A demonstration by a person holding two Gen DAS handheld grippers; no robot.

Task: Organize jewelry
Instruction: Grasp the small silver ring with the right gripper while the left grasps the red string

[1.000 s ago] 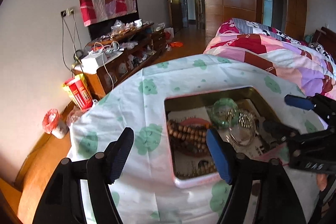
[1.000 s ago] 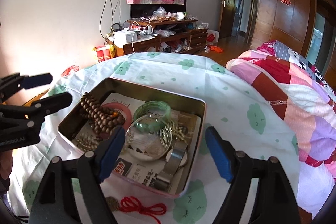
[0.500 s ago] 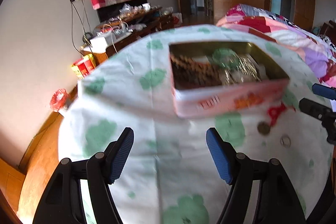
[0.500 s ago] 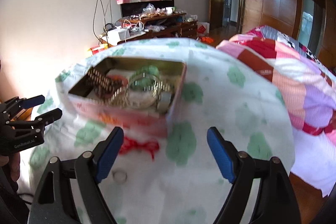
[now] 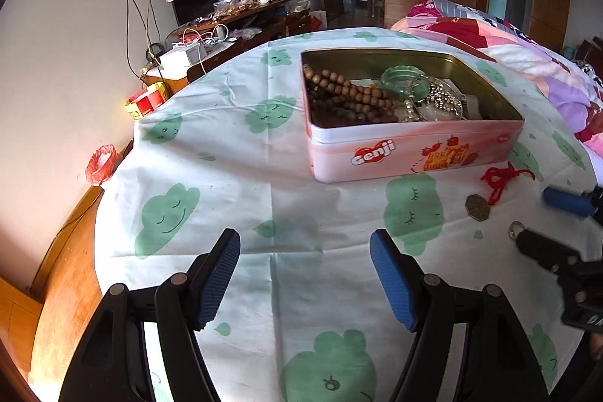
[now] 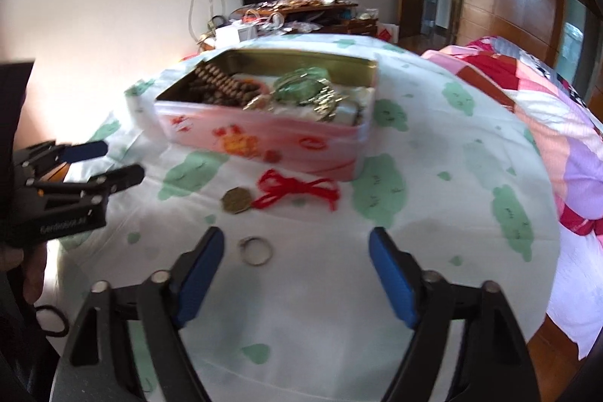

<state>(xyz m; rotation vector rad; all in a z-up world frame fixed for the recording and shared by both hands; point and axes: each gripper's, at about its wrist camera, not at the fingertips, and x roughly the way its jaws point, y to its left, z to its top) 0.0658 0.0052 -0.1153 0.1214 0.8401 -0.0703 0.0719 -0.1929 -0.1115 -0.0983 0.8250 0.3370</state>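
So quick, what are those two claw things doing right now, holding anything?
Left gripper: open, holding nothing.
Right gripper: open, empty, jaws have just been closing a little.

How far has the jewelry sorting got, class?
Done: wooden beads and green bangle lie inside the pink tin. In hand: nothing; the right gripper, jaws just closing, frames the silver ring. Left: ring, brass pendant on its red cord.
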